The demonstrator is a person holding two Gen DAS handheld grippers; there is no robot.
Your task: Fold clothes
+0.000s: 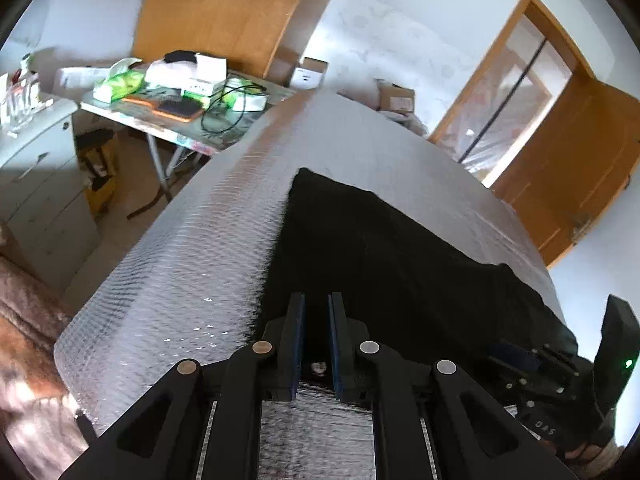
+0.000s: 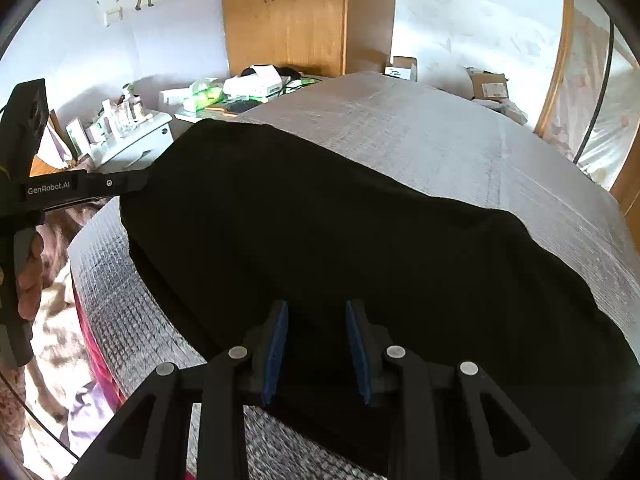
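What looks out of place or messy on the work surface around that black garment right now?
Nothing stands out. The black garment lies fairly flat on the silver quilted surface, its near edge hanging over the front. Both the left gripper and the right gripper are open above it. No spills or damage are visible.

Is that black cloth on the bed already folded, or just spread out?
Mostly spread flat: the black cloth covers a wide stretch of the silver bed cover. Its left edge seems doubled; I cannot tell further.

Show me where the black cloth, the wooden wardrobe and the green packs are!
black cloth [image 2: 340,240], right wrist view, middle of the fabric.
wooden wardrobe [image 2: 288,16], right wrist view, its door panel.
green packs [image 1: 120,84], left wrist view, top of the wrapper.
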